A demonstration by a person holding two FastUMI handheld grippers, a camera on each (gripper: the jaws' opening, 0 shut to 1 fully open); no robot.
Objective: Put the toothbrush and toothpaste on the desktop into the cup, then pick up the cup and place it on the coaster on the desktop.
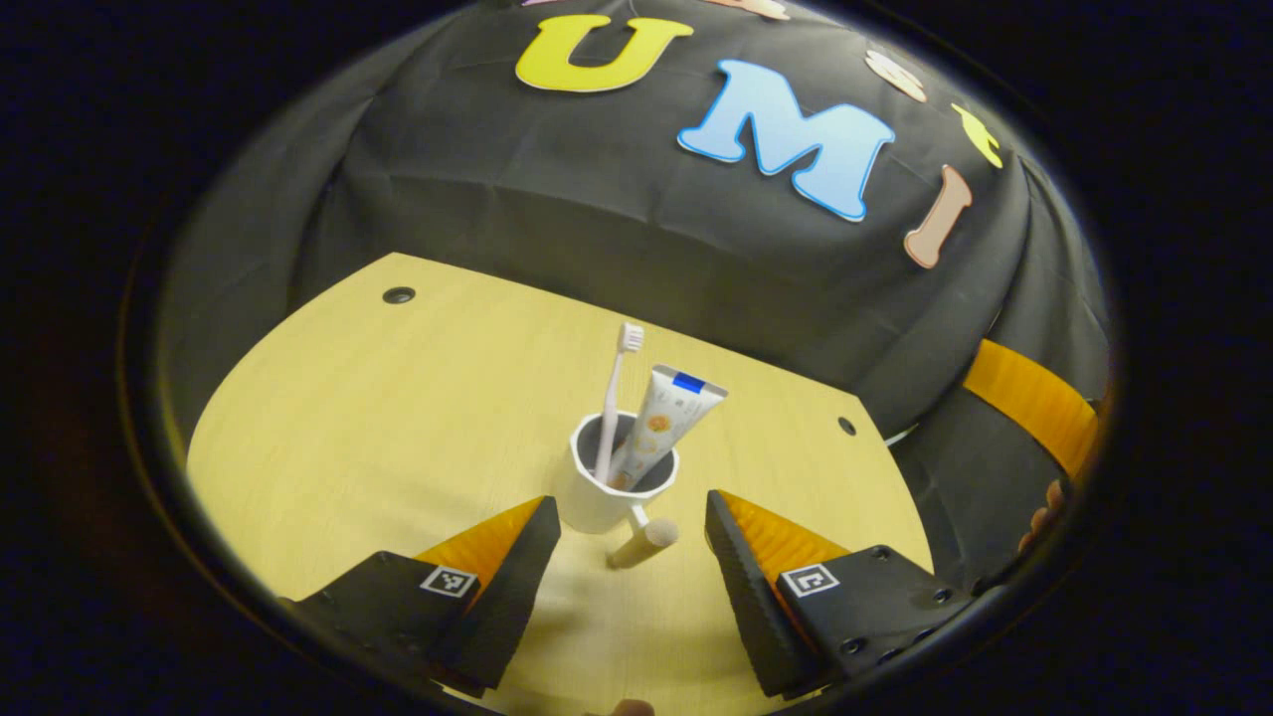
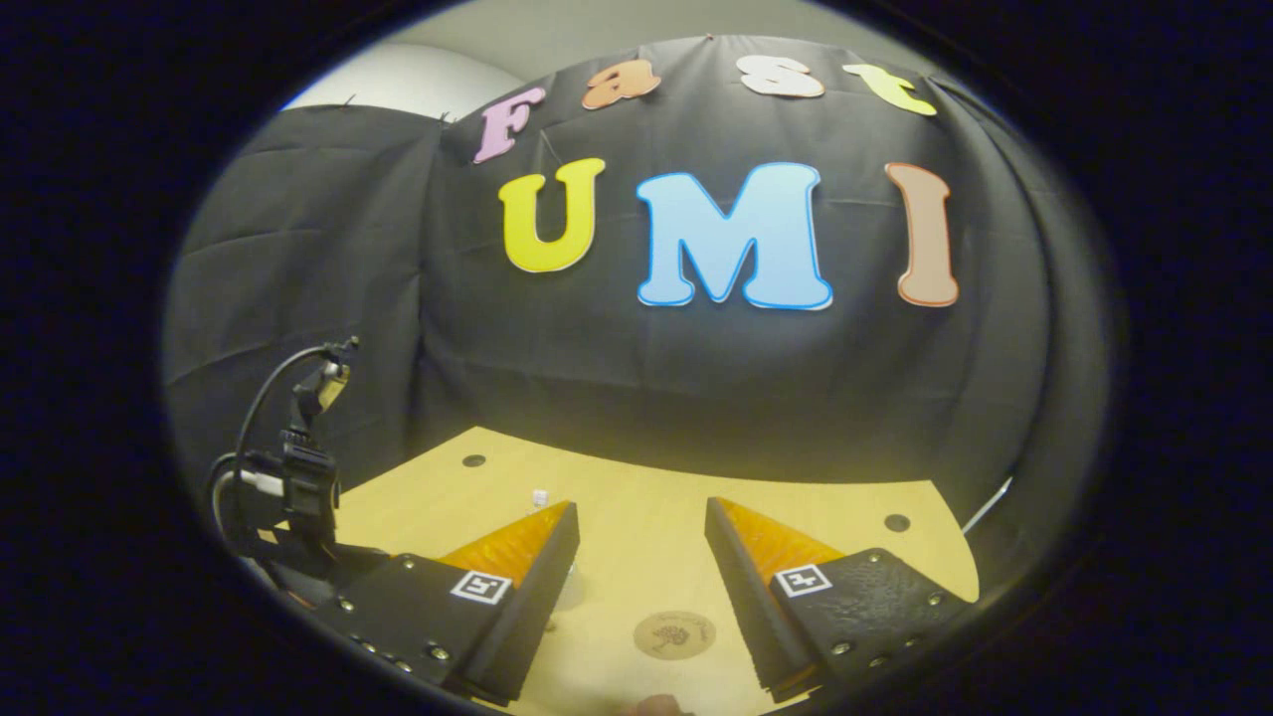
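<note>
A white cup point(image 1: 597, 502) with a short wooden handle point(image 1: 644, 544) stands on the yellow desktop point(image 1: 398, 428) in the left gripper view. A pale toothbrush point(image 1: 612, 398) and a toothpaste tube point(image 1: 664, 418) stand upright inside it, leaning on the rim. My left gripper point(image 1: 631, 500) is open, its fingers on either side of the cup and a little short of it, with the handle pointing between them. In the right gripper view a round brown coaster point(image 2: 674, 633) lies flat on the desktop between the fingers of my open right gripper point(image 2: 641, 507), which holds nothing.
The black cloth wall closes the desk's far side. Small dark holes point(image 1: 398, 294) point(image 1: 846, 426) mark the desktop's back corners. The other gripper's body with its cables point(image 2: 298, 487) is at the left of the right gripper view. An orange finger point(image 1: 1034, 398) and a hand point(image 1: 1039, 517) sit at the left gripper view's right edge.
</note>
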